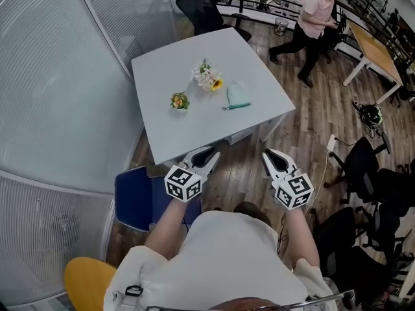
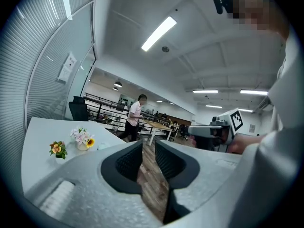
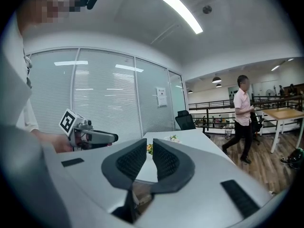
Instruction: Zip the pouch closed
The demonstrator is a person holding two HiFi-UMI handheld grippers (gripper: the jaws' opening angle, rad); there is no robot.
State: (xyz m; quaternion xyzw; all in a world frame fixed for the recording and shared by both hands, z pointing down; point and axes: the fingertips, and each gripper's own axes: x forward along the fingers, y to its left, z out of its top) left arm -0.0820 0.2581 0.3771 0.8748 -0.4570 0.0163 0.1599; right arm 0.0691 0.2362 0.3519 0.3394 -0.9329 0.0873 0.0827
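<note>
A small teal pouch (image 1: 237,96) lies on the white table (image 1: 168,67), right of two little flower pots (image 1: 179,100) (image 1: 207,76). Both grippers hang in the air short of the table's near edge, well away from the pouch. My left gripper (image 1: 206,155) (image 2: 148,144) is shut with nothing between its pads. My right gripper (image 1: 271,155) (image 3: 149,142) is also shut and empty. From the left gripper view the flower pots (image 2: 58,148) show on the table at the left. Whether the pouch's zip stands open cannot be made out from here.
A blue chair (image 1: 133,196) stands at the table's near left corner, a yellow seat (image 1: 87,280) closer to me. A glass wall (image 1: 52,96) runs along the left. A person (image 1: 312,24) walks past the far side. Black office chairs (image 1: 363,167) crowd the right.
</note>
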